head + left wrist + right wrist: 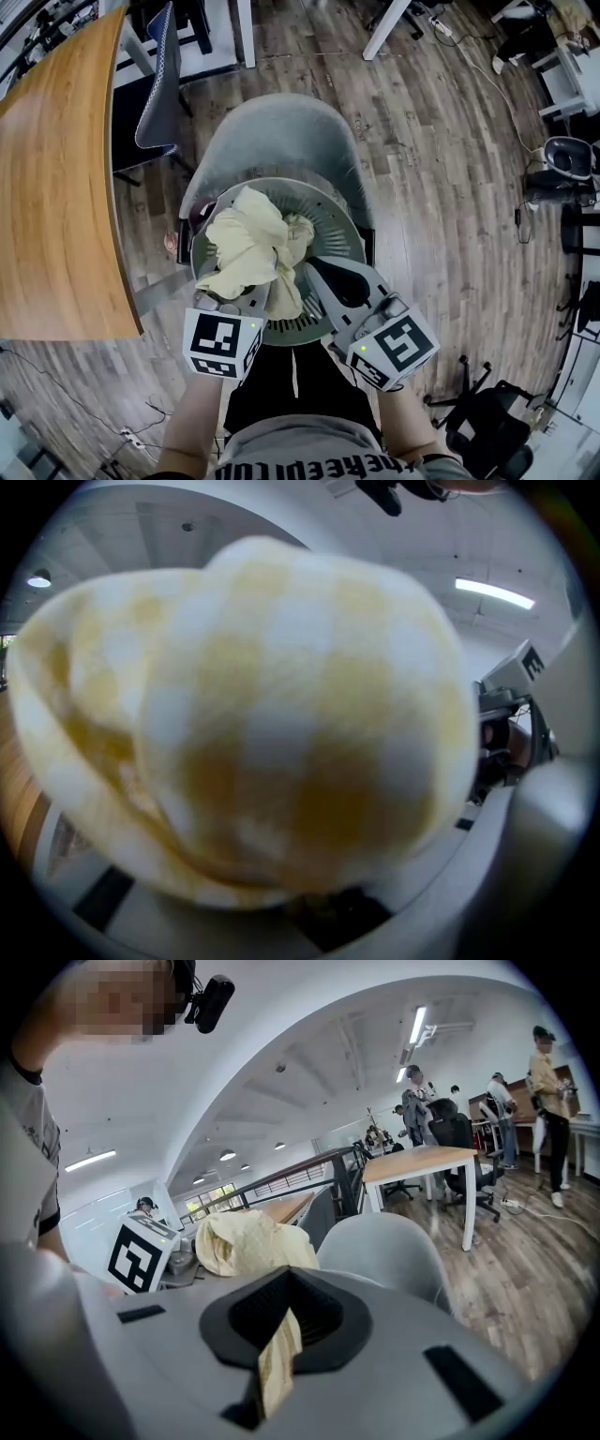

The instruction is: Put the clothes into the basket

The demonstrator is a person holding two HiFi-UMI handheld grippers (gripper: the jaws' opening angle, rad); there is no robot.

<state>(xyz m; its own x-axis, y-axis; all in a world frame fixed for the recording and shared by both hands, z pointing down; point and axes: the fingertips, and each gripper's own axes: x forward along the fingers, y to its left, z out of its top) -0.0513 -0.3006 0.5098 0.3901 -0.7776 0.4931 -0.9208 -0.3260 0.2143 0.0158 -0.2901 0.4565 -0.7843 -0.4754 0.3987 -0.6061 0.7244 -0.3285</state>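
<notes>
The grey chair point(281, 131) sat under the basket point(339, 234), and I held the yellow cloth point(246, 246) just above the basket. The lowering step was in hand; next I needed to sink it inside and let go. My right gripper point(307, 270) pinched a strip between nearly closed jaws. My left gripper point(234, 302) probably clamped it too, though cloth smothered its view.

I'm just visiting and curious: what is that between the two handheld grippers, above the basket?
A yellow checked cloth, gripped by both the left gripper and right gripper; the head view shows it over the basket.
</notes>
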